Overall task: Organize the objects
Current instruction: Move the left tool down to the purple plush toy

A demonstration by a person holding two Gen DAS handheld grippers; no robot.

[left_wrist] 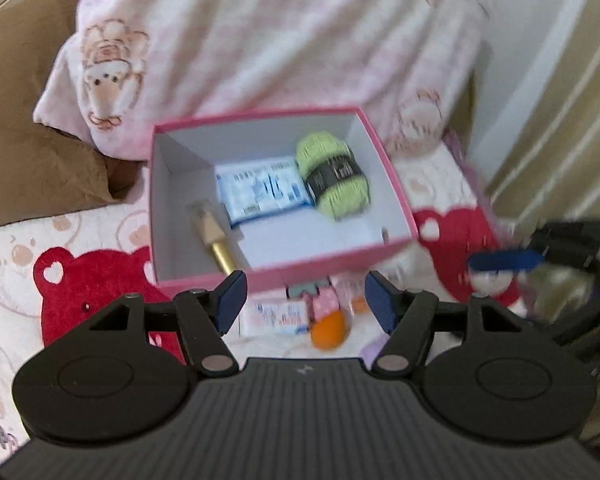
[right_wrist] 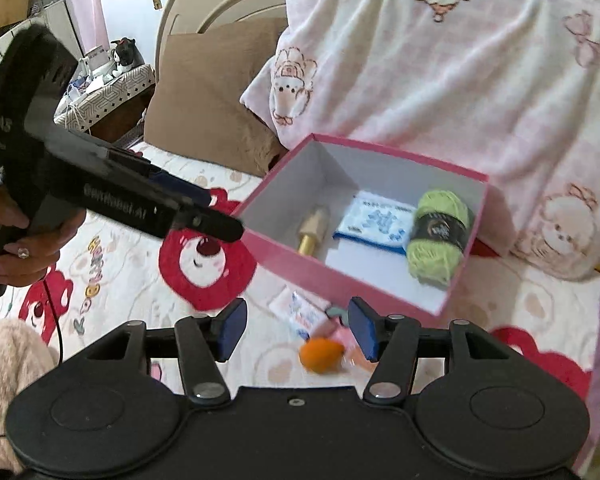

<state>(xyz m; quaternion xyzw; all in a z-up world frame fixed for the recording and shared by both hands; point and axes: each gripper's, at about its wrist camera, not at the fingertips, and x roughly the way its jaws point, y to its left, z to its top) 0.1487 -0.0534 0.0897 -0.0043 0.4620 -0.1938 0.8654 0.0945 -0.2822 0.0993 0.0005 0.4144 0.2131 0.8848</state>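
- Both claws are spread wide with nothing between the pads: my left gripper (left_wrist: 302,303) and my right gripper (right_wrist: 298,328) each hover over the small pile on the bedspread (right_wrist: 112,276), just in front of the pink box (right_wrist: 340,276).
- Inside the box already lie a green yarn ball (right_wrist: 440,236), a blue-and-white tissue pack (right_wrist: 376,222) and a gold-handled wooden piece (right_wrist: 312,236); so I judge the sorting partly done.
- Left outside, near the box's front wall: an orange egg-shaped thing (right_wrist: 321,355), a second small printed pack (right_wrist: 300,312), a pink item (left_wrist: 325,305) touching the pack, and other bits too blurred to name.
- Step in hand, as I read it: choosing the next piece to pick up.
- Next move calls for lowering my right gripper until the orange egg sits between the pads, closing gently since it looks round and may roll, then lifting clear of the box wall.
- My left gripper should keep aside to avoid a clash.
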